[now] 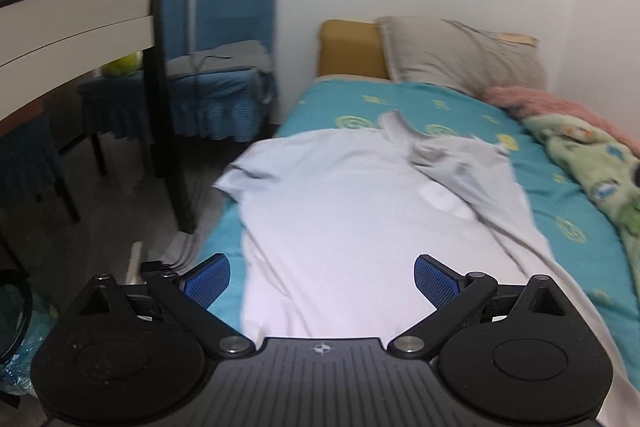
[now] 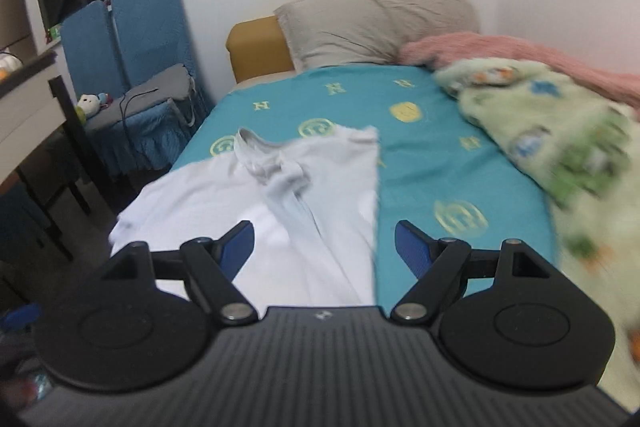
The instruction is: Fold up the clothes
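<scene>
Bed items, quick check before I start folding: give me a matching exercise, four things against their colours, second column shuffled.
Things:
1. T-shirt
2. Bed sheet
3. Pillow
4. Fuzzy blanket by the wall

Colours:
A. Pink
B. Teal with yellow motifs
C. Pale, near white
D. Grey-beige

Pairs: 1-C, 2-B, 3-D, 4-A.

Both grippers are open above the shirt, the left gripper and the right gripper, neither holding anything.

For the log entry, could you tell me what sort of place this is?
Most likely a bedroom: a bed with a teal sheet, a grey pillow at its head, and a pale T-shirt spread out on it.
</scene>
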Tool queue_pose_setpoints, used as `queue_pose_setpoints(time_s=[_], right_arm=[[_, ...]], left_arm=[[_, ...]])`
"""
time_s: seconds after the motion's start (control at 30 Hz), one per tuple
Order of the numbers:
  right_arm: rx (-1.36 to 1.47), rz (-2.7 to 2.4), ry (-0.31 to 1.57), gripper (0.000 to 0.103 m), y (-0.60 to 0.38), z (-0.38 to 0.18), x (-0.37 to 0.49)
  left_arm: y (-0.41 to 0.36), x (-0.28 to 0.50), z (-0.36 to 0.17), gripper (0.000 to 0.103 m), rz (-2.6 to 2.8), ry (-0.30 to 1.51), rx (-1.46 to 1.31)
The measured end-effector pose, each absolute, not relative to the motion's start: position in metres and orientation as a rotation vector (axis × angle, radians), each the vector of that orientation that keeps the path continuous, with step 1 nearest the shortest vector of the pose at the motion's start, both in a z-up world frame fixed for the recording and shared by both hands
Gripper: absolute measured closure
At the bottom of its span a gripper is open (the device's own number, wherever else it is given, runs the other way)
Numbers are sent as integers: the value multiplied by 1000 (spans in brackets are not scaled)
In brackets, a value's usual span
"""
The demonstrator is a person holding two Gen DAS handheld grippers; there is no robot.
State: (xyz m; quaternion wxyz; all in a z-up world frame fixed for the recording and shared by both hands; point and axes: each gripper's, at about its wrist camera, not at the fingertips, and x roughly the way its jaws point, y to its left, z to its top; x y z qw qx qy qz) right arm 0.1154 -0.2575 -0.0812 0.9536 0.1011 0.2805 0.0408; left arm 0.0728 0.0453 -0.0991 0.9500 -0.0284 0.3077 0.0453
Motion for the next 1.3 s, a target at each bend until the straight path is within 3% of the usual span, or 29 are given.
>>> queue_pose_setpoints(time_s=[0.23,0.47,0.63,0.77,0.83,1.23,1.3], right_arm=[[361,71,477,24,-294,-76,-2],[411,-36,340,24,-344,-76,-53],[480,-119,258,24,-383,-79,-76],[572,-169,217,22,-406,-86,-85],[573,-174,210,22,-410,-88,-86],[643,-175,257,22,-418,-111,-72],[644,-177,267,22,-417,-113,-69]], left_arm=[[8,51,-97,3,29,612,0],[-54,36,-105,4,-115,662,63],[-129,26,-122,10,-283,765,115],[-191,20,-141,29,-480,869,115],[-224,17,-151,33,-590,936,174],[-300,5,-201,34,-809,997,420],[-306,4,-207,38,-803,985,455]])
